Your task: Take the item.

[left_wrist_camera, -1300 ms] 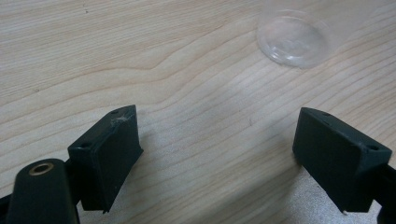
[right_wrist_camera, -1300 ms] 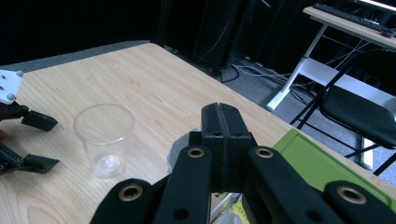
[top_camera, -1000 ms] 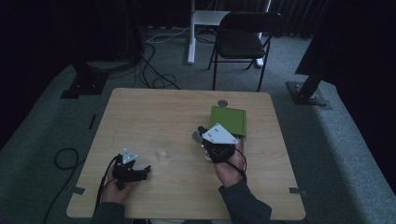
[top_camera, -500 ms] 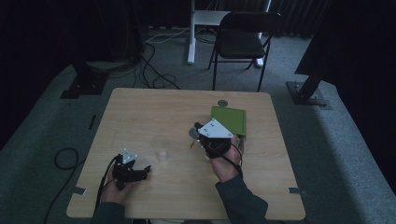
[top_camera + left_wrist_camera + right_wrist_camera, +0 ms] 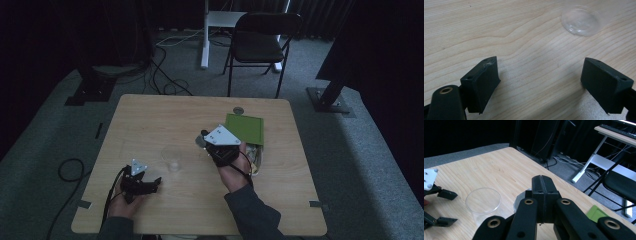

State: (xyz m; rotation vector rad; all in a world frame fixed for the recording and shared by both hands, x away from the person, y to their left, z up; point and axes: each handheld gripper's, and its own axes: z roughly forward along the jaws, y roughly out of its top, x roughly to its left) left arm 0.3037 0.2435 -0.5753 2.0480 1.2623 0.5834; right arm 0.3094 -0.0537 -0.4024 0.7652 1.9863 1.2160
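Note:
A clear plastic cup (image 5: 172, 159) stands upright near the table's middle and also shows in the left gripper view (image 5: 581, 21) and the right gripper view (image 5: 483, 200). My right gripper (image 5: 204, 136) hovers just right of the cup, above the table. Its jaws (image 5: 541, 178) are pressed together on a thin grey packet (image 5: 520, 202), which sticks out to one side (image 5: 199, 142). My left gripper (image 5: 154, 183) rests low near the front left edge, open (image 5: 540, 75), with bare wood between its jaws and the cup a short way ahead.
A green flat box (image 5: 246, 128) lies right of the right hand, with pale items (image 5: 256, 156) at its near end. A small round grey disc (image 5: 238, 110) sits near the table's far edge. A chair (image 5: 262, 45) stands beyond the table.
My right gripper has moved left from the green box toward the cup, carrying the grey packet with it. The left gripper has stayed put.

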